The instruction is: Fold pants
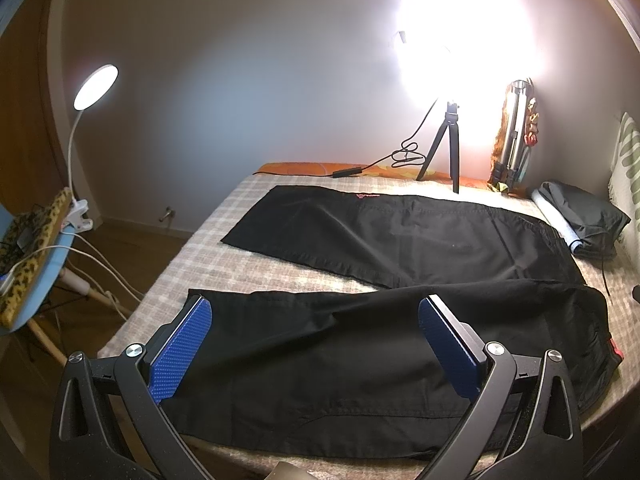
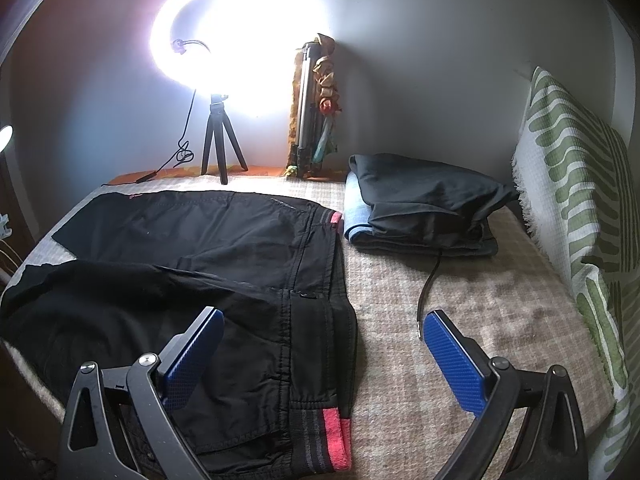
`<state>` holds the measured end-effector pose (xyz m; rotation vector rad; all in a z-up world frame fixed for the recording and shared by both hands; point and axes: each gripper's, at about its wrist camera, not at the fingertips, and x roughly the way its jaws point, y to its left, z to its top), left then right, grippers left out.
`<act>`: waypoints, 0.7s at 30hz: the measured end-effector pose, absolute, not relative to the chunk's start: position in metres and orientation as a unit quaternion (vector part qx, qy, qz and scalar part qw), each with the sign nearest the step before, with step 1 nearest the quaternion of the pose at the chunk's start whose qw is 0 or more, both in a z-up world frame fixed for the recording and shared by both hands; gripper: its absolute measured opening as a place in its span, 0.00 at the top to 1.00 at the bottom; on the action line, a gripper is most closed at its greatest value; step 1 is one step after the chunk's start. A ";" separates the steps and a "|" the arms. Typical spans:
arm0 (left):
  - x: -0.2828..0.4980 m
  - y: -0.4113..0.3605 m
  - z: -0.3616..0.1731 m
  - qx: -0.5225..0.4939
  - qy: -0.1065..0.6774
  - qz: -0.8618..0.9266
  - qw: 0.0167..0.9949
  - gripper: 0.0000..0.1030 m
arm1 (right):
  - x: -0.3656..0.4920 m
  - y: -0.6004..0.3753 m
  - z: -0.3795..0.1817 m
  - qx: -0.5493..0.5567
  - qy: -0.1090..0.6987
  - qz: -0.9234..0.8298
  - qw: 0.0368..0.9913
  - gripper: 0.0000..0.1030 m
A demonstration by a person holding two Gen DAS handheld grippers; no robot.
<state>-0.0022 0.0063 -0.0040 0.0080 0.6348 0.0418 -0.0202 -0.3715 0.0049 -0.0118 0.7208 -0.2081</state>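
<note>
Black pants lie spread on a checked beige bed cover, legs pointing left, one leg far, one near. My left gripper hovers open above the near leg close to its hem, blue pads wide apart with nothing between them. In the right wrist view the pants show their waistband with pink-red trim at the front. My right gripper hangs open over the waistband's near corner, its left pad above the black cloth and its right pad above bare bed cover.
A bright ring light on a small tripod with its cable stands at the bed's far edge. A stack of folded clothes with a loose drawstring lies at the right. A green-patterned cushion lines the right side. A clip lamp stands left.
</note>
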 end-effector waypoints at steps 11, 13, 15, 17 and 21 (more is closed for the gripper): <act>0.000 0.006 -0.007 0.007 0.319 0.026 0.947 0.00 | -0.021 -0.369 0.005 -0.011 0.355 -0.092 0.930 0.04; 0.001 0.008 -0.007 0.007 0.321 0.030 0.947 0.00 | -0.020 -0.367 0.005 -0.014 0.358 -0.087 0.930 0.05; 0.001 0.011 -0.009 0.006 0.323 0.035 0.946 0.00 | -0.020 -0.365 0.004 -0.017 0.359 -0.084 0.929 0.05; 0.001 0.014 -0.010 0.006 0.322 0.040 0.946 0.00 | -0.021 -0.363 0.004 -0.020 0.360 -0.079 0.930 0.06; 0.000 0.016 -0.015 0.024 0.321 0.049 0.945 0.00 | -0.024 -0.355 0.000 -0.032 0.366 -0.054 0.929 0.07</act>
